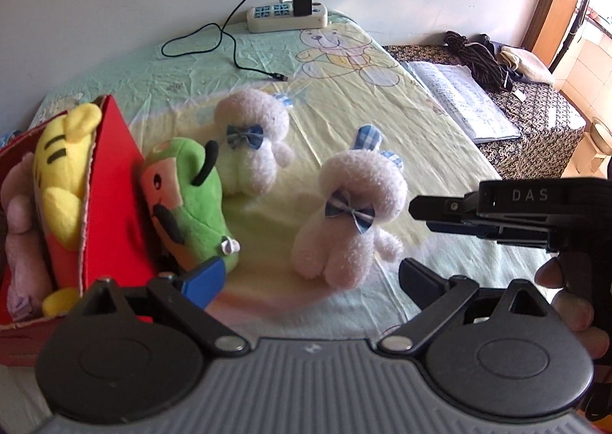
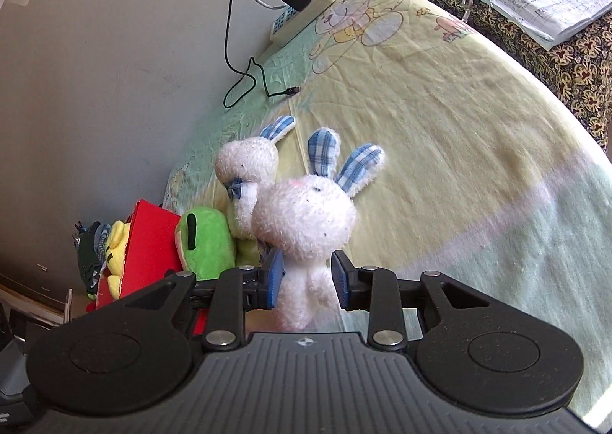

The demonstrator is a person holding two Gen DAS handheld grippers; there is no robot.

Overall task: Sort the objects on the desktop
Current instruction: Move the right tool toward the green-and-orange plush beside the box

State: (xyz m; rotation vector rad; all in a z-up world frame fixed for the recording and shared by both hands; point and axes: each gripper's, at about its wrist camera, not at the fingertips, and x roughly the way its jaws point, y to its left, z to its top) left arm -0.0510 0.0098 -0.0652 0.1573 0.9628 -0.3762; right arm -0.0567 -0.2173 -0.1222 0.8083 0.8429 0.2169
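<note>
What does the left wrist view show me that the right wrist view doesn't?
Left wrist only: the pink toy inside the red box, the clothes pile, and the right hand-held gripper seen from outside beside the near rabbit.
Right wrist only: its open fingers flanking that rabbit's body.
Both: green plush, far rabbit, power strip, notebook.

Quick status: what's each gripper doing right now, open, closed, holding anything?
Left gripper: open, holding nothing.
Right gripper: open, fingers on either side of the nearer white bunny, not clamped on it.
</note>
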